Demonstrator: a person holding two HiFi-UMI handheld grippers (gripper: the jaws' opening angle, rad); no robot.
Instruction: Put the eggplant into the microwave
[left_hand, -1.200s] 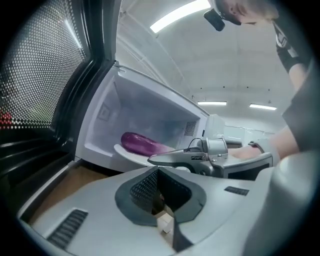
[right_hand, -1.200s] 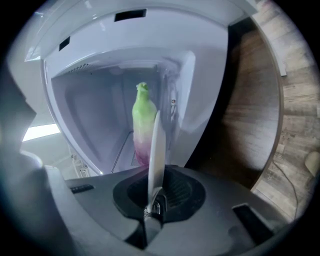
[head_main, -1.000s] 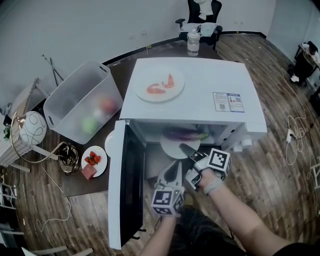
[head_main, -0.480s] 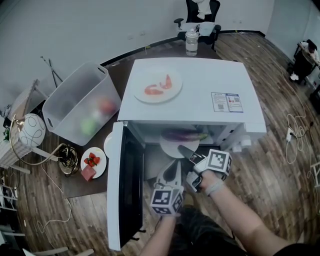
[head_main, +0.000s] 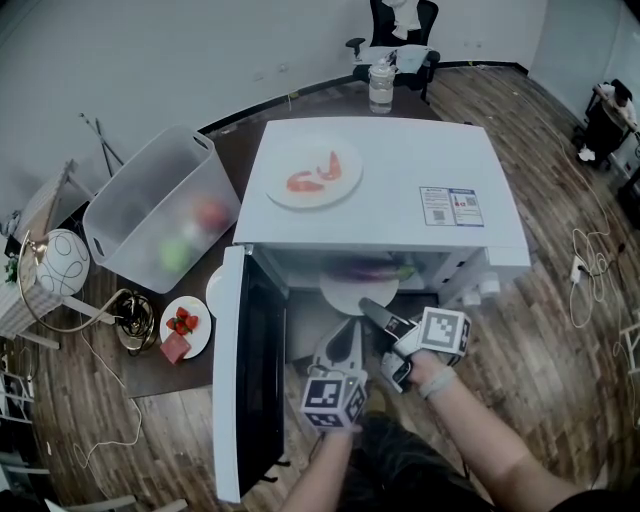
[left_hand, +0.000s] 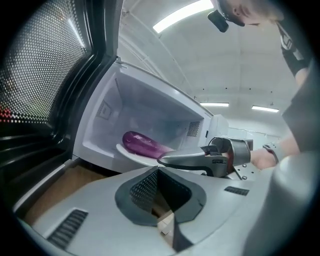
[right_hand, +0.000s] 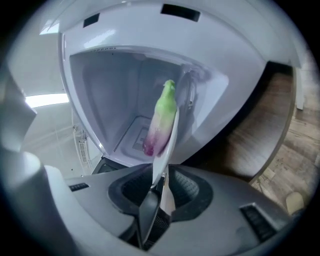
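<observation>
While right gripper (right_hand: 160, 194) fingers are opening around plate (right_hand: 168, 144) rim (eggplant (right_hand: 160, 122) aboard); left gripper (left_hand: 166, 222) fingers together, empty

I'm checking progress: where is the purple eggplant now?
In the head view's centre, the purple eggplant lies on the round white plate inside the open white microwave, right of its swung-open door.

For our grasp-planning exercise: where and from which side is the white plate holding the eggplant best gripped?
Probably best: take the plate by its bare near rim, coming level through the microwave's open front and pinching the thin edge from above and below. The eggplant covers the middle, and walls close off the other sides.
</observation>
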